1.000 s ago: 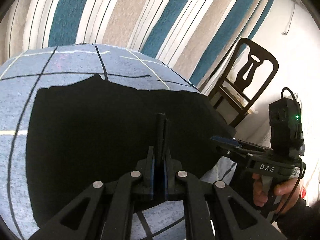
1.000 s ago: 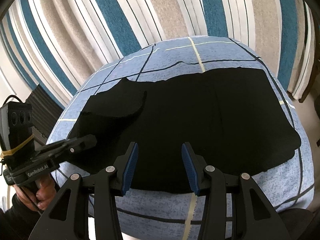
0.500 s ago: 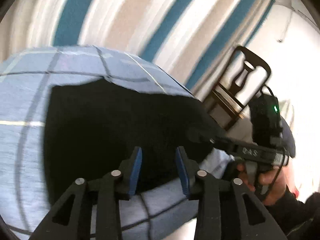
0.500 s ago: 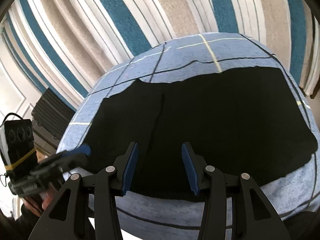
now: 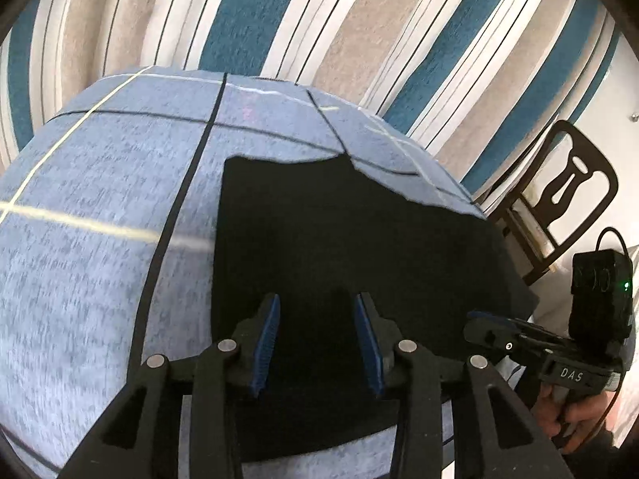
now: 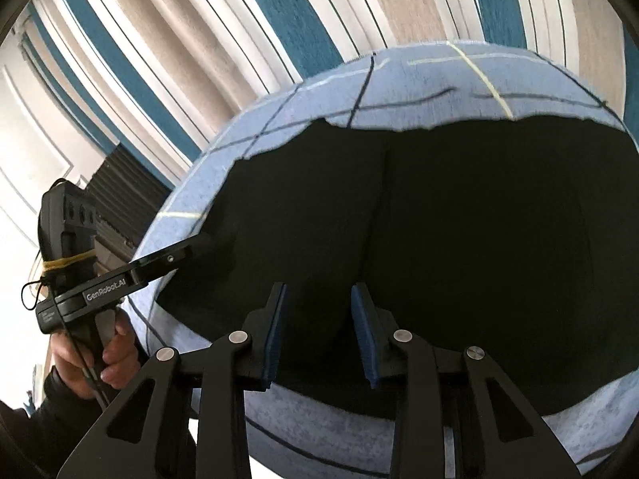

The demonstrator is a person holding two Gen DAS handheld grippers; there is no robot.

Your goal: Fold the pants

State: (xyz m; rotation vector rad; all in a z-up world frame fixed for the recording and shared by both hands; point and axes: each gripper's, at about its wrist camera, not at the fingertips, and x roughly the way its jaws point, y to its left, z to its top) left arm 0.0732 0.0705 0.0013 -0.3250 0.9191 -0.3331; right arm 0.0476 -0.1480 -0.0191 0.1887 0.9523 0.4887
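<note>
- Black pants (image 5: 351, 247) lie flat on a table covered with a blue checked cloth (image 5: 92, 263); folded into a broad dark slab, near edge close to the cloth's front edge.
- In the right wrist view a vertical seam or fold line runs down the pants (image 6: 459, 239), left of middle.
- Left gripper (image 5: 315, 339): jaws apart, blue pads clear on both sides, hovering over the near part of the pants; nothing pinched. Jaws have just been opening, no fabric between the pads.
- Right gripper (image 6: 317, 333): jaws apart but narrower, just been closing; pants lie below the gap, pads not pressing on cloth as far as visible.
- From the left wrist view the right gripper (image 5: 475, 319) sits at the pants' right near corner, tip at the fabric edge; contact cannot be told. A hand (image 5: 567, 415) holds its handle.
- From the right wrist view the left gripper (image 6: 199, 245) has its tip over the pants' left edge; hand (image 6: 100, 355) on the grip.
- Striped curtain (image 5: 279, 20) behind the table; dark chair (image 5: 567, 183) at the right.
</note>
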